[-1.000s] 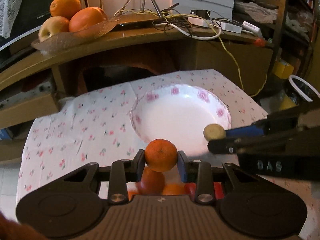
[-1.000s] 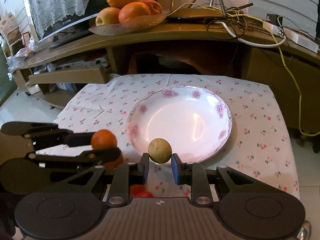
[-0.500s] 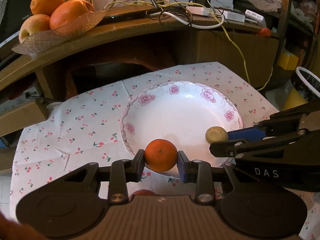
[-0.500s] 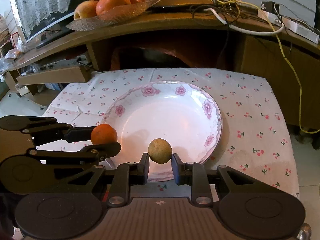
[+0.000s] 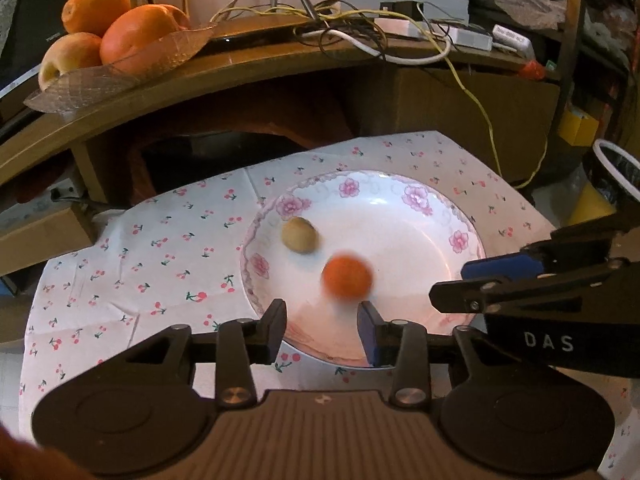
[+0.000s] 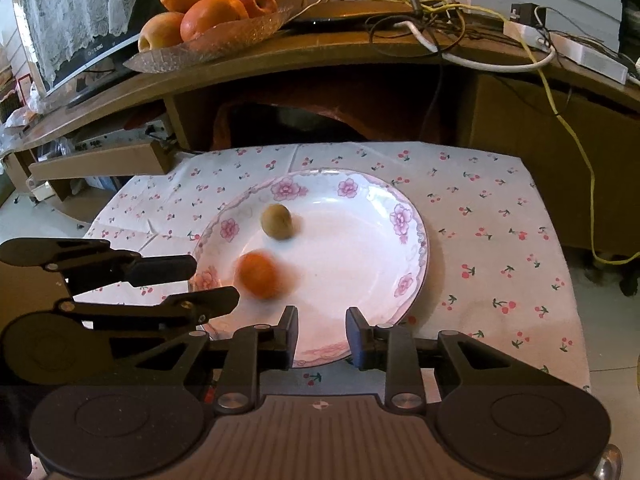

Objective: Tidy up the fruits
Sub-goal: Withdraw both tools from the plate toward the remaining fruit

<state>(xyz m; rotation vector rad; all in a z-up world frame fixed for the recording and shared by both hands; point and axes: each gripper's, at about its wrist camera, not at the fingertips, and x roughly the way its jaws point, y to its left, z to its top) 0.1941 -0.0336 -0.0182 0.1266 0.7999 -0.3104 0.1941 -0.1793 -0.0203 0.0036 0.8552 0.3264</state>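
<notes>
With both the left gripper (image 5: 322,330) and right gripper (image 6: 322,336) spread empty, 2 fruits, a tangerine (image 5: 347,279) and a kiwi (image 5: 300,235), sit in the floral plate (image 5: 424,200) at frame centre.

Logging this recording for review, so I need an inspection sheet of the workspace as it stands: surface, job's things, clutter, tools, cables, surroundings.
Surface: cherry-print tablecloth covering a low table.
Job's things: floral plate holds a blurred orange fruit and a small greenish-brown fruit, apart from each other.
Clutter: nothing seen on the cloth beside the plate.
Tools: left tool open and empty; right tool open and empty, both at the plate's near rim.
Cables: tangle of wires on the shelf; a yellow cable hangs down at right.
Surroundings: wooden shelf behind, with a glass dish of fruit.
</notes>
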